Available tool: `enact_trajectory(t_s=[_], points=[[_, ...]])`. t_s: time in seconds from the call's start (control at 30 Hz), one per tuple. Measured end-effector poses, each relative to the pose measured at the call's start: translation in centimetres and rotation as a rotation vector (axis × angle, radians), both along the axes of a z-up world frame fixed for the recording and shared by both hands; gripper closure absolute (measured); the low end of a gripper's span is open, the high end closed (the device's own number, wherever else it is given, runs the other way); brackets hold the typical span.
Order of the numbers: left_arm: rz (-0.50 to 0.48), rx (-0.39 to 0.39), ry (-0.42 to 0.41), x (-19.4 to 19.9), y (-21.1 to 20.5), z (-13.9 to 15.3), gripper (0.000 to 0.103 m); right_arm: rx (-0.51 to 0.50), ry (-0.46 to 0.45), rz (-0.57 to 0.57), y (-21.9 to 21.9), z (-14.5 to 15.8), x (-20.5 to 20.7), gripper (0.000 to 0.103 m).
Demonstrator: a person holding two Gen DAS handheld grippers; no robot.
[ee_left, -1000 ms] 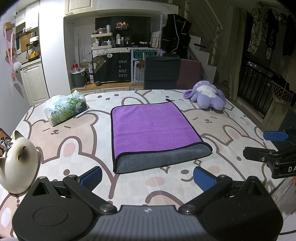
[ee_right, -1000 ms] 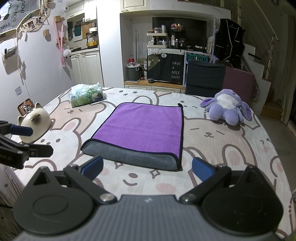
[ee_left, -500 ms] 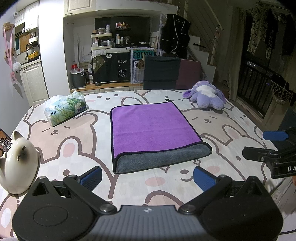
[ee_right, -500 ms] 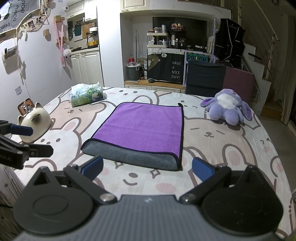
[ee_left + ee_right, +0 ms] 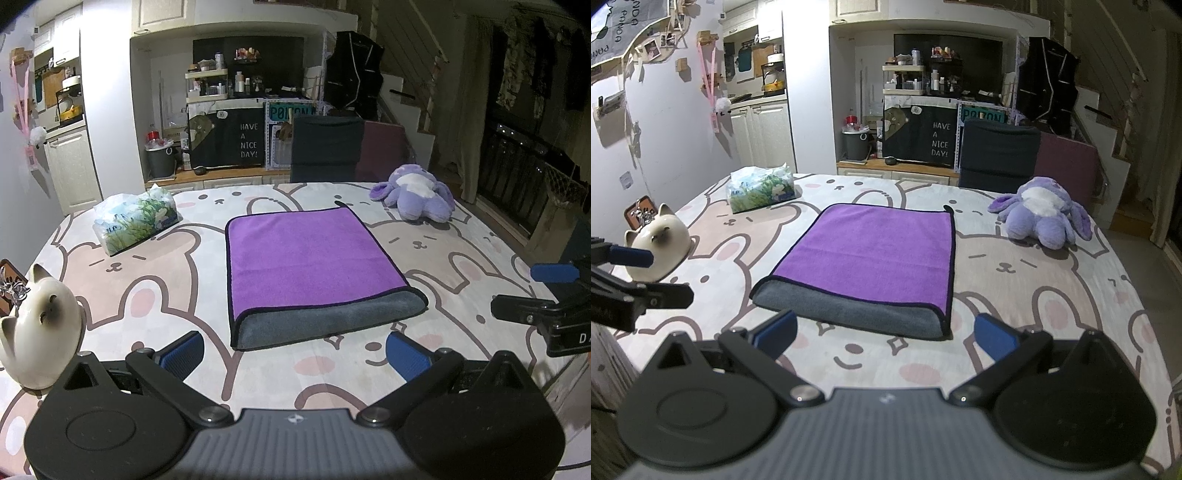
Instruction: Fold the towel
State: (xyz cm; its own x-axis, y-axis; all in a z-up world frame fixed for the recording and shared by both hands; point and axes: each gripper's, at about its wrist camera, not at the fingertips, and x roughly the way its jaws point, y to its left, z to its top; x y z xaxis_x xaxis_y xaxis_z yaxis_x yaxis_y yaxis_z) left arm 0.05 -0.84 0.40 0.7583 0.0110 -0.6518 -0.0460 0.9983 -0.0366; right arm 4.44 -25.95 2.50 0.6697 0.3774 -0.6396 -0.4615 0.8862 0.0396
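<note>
A purple towel [image 5: 306, 254] with a grey underside lies folded flat in the middle of the table; its rounded grey fold faces me. It also shows in the right wrist view [image 5: 875, 254]. My left gripper [image 5: 295, 356] is open and empty, just short of the towel's near edge. My right gripper [image 5: 886, 338] is open and empty, also just short of that edge. The right gripper shows at the right edge of the left wrist view [image 5: 546, 291], and the left gripper at the left edge of the right wrist view [image 5: 635, 275].
The table carries a bunny-print cloth [image 5: 155, 295]. A tissue pack [image 5: 135, 223] lies at the back left, a purple plush toy [image 5: 415, 197] at the back right, a white cat figurine [image 5: 38, 325] at the near left. A dark chair [image 5: 325, 147] stands behind the table.
</note>
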Motion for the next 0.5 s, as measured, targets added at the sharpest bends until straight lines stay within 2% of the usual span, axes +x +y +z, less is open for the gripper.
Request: enact_trajectory(t_s=[0.33,0.5], points=[[0.024,0.009,-0.025,0.4,0.3,1.0,0.000,0.016,-0.026,-0.023,-0.2,0.5,-0.1,0.000],[0.060,0.021,-0.075,0.8,0.8,1.9,0.000,0.011,-0.049,-0.024,0.0,0.7,0.2,0.000]])
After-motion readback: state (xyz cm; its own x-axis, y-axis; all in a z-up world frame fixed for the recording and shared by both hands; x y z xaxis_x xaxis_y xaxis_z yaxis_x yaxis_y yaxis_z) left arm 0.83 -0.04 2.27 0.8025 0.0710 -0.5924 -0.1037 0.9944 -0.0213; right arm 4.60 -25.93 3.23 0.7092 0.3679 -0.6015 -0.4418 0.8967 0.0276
